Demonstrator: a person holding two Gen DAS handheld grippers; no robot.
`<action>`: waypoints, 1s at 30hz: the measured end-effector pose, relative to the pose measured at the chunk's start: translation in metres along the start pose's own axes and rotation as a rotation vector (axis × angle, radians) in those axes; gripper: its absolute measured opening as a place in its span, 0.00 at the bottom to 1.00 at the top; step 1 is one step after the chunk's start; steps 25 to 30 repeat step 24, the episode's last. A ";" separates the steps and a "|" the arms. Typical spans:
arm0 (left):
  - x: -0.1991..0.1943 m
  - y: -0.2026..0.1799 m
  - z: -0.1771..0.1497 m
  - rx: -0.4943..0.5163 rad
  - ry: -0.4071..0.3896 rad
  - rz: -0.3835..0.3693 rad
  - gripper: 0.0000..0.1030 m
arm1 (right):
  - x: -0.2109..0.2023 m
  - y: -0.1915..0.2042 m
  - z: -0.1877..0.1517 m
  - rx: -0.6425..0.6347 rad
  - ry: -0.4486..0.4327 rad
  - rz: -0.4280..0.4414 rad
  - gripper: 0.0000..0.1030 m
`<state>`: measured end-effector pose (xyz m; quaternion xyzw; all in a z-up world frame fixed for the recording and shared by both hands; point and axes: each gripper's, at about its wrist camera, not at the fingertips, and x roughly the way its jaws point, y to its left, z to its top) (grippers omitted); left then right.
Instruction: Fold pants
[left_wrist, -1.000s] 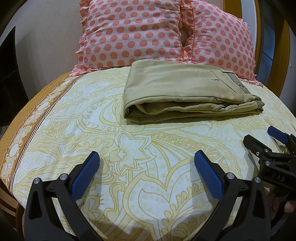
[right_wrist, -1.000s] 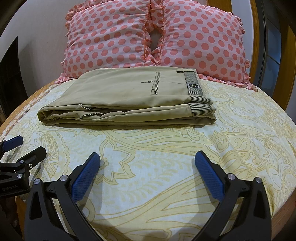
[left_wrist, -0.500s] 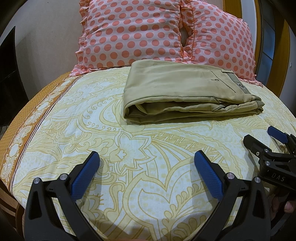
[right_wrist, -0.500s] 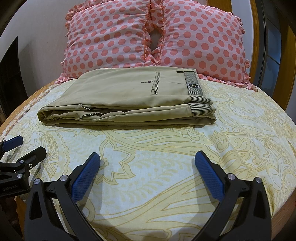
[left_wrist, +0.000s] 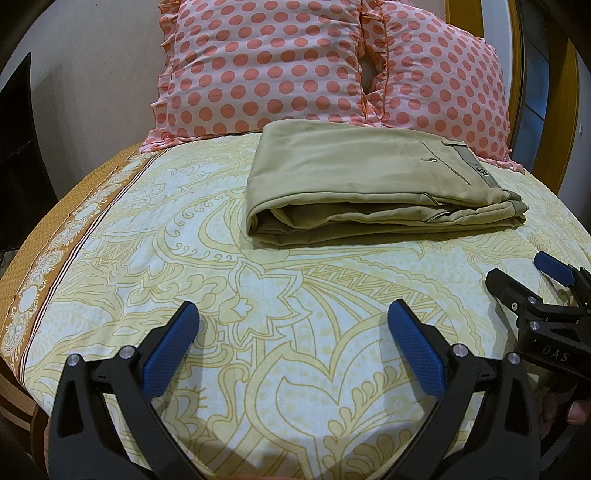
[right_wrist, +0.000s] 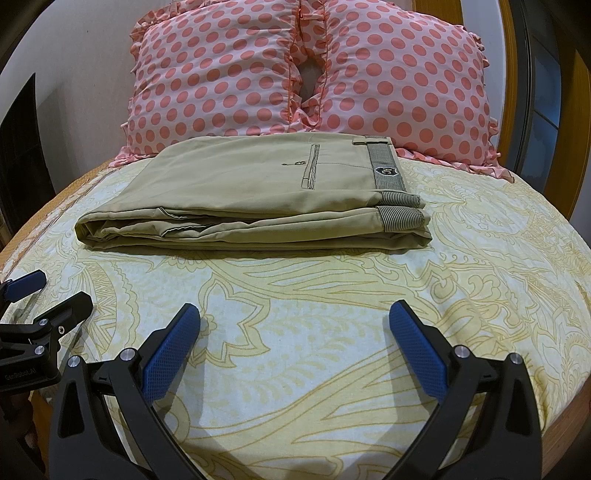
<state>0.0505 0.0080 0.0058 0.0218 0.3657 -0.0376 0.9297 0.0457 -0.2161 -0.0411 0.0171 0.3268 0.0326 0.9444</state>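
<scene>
Left wrist view shows the pants (left_wrist: 373, 184) folded flat on the bed (left_wrist: 258, 314). Both the left gripper (left_wrist: 291, 334) and right gripper (right_wrist: 293, 334) hover spread wide, grasping nothing; best to leave the stack alone, since it looks finished.

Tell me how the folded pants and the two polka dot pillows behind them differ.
The pants are plain khaki; the pillows are pink with coral dots and ruffled edges. The pants lie flat in a folded stack on the bedsheet; the pillows stand propped up, puffy, at the head of the bed. The pants are a single bundle; the pillows are a pair side by side. Both are fabric, on the same bed.
</scene>
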 end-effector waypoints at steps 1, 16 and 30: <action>0.000 0.000 0.000 0.000 0.000 0.000 0.98 | 0.000 0.000 0.000 0.000 0.000 0.000 0.99; -0.001 0.001 0.001 -0.002 0.001 0.003 0.98 | 0.000 0.001 0.000 0.001 -0.001 -0.001 0.99; 0.000 0.000 0.002 -0.003 0.000 0.004 0.98 | 0.000 0.001 0.000 0.001 -0.001 -0.001 0.99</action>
